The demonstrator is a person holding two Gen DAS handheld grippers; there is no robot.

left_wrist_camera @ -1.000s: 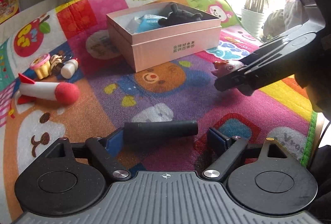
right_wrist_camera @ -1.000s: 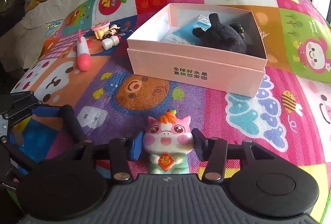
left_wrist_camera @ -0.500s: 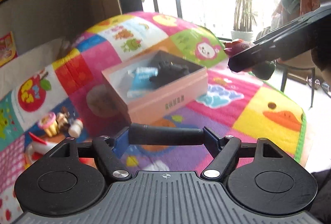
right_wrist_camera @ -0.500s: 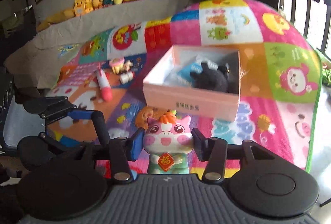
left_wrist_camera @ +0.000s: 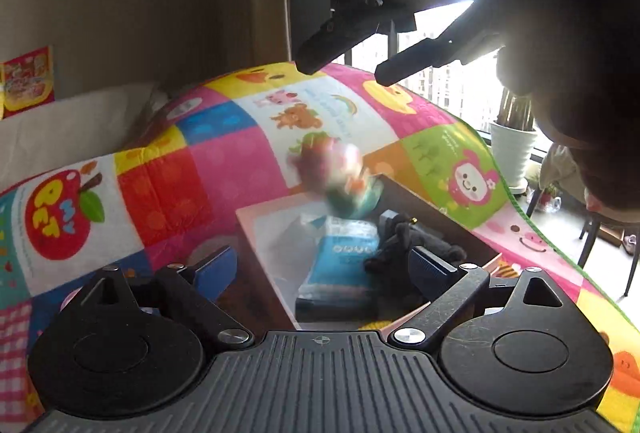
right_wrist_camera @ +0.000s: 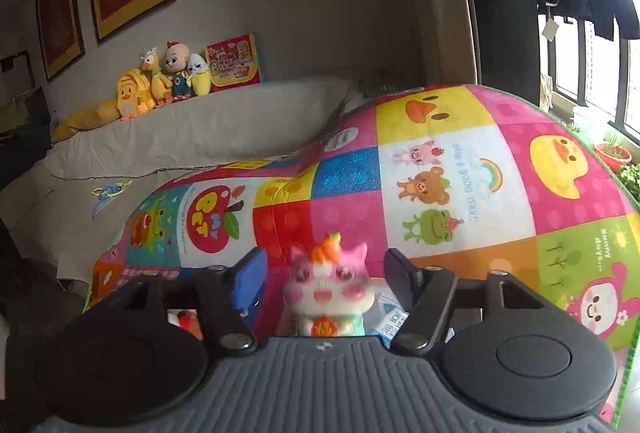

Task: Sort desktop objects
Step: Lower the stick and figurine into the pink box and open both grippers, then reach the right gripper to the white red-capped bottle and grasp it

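Right gripper (right_wrist_camera: 325, 277) jaws had just been opening; the pink cat toy (right_wrist_camera: 330, 287) sat between them, pads clear of it. In the left wrist view it was a blur at frame centre above the pink box (left_wrist_camera: 260, 229). Left gripper (left_wrist_camera: 320, 267) had just opened wide, empty.
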